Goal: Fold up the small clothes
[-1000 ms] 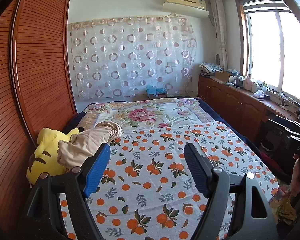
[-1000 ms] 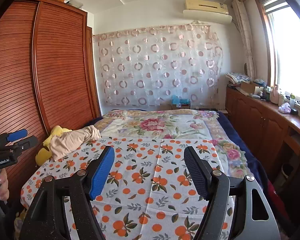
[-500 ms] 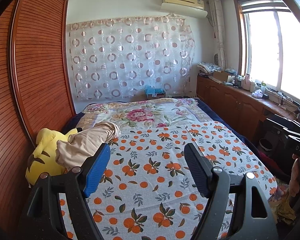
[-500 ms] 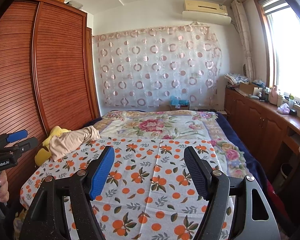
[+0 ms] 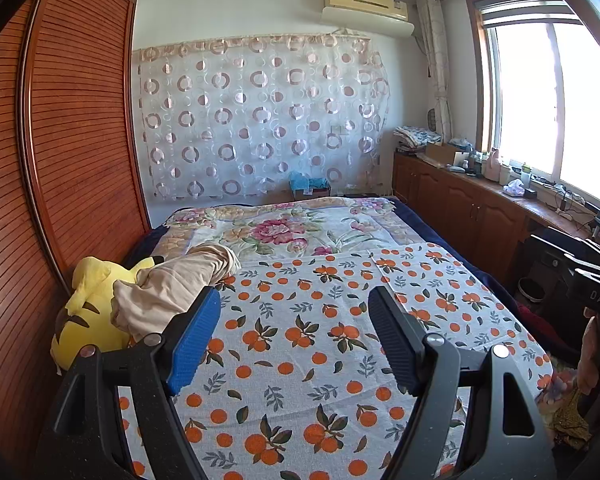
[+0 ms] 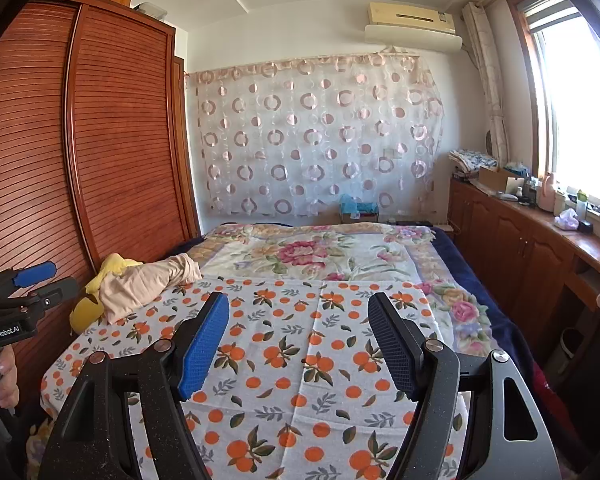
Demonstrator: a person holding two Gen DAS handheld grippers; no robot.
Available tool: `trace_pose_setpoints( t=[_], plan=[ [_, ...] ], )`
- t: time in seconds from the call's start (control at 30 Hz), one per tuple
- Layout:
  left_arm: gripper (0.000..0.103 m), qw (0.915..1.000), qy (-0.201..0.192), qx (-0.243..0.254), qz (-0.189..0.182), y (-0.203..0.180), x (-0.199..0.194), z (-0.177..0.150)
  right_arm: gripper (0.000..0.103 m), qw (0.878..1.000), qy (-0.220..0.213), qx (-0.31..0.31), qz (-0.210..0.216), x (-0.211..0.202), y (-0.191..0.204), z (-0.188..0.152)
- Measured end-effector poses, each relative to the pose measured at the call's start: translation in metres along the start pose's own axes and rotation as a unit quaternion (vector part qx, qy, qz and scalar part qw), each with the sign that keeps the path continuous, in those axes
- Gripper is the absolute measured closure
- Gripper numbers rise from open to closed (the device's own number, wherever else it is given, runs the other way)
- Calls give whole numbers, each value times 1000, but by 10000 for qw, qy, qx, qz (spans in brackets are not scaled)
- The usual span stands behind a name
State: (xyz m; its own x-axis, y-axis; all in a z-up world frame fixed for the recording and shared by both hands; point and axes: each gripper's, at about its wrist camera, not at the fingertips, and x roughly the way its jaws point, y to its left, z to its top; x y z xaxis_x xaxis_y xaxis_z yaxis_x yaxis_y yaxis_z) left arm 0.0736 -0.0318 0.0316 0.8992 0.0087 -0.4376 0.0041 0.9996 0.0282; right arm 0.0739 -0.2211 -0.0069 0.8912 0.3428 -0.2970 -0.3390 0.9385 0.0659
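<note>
The left gripper (image 5: 294,334) had its blue-padded and black-ribbed fingers (image 5: 194,344) spread wide with nothing between them, held above the near end of the bed. The right gripper (image 6: 298,340) was the same: fingers (image 6: 204,344) well apart, empty, hovering over the white bedsheet printed with oranges and green leaves (image 6: 320,360).

The task's thing, a crumpled beige cotton garment (image 5: 172,286), lay bunched at the bed's left edge, draped partly over a yellow plush toy with black markings (image 5: 86,320) that sat against the wooden slatted wardrobe (image 5: 72,140). It was not folded; whether it was one piece or several I could not tell from that far off.

The risk, as I judged it, lay in the reach: the garment was well apart from both grippers, and a pinch taken low in the heap could catch the plush or the sheet along with the cloth. Bunched cloth might also come up in several layers and not spread flat.

Beyond, a flowered quilt (image 5: 284,232) covered the bed's far end. A circle-patterned sheer curtain (image 5: 260,120) hung on the back wall, and wooden cabinets (image 6: 512,240) ran under the window along the right side.
</note>
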Motion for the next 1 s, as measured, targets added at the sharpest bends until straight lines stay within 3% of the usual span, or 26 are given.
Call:
trace_pose_setpoints(
  t=[1.0],
  plan=[
    [26,10000,-26,-6,4,1,0,-3,29,10000,-56,-12,10,-2,-7,-1]
  ],
)
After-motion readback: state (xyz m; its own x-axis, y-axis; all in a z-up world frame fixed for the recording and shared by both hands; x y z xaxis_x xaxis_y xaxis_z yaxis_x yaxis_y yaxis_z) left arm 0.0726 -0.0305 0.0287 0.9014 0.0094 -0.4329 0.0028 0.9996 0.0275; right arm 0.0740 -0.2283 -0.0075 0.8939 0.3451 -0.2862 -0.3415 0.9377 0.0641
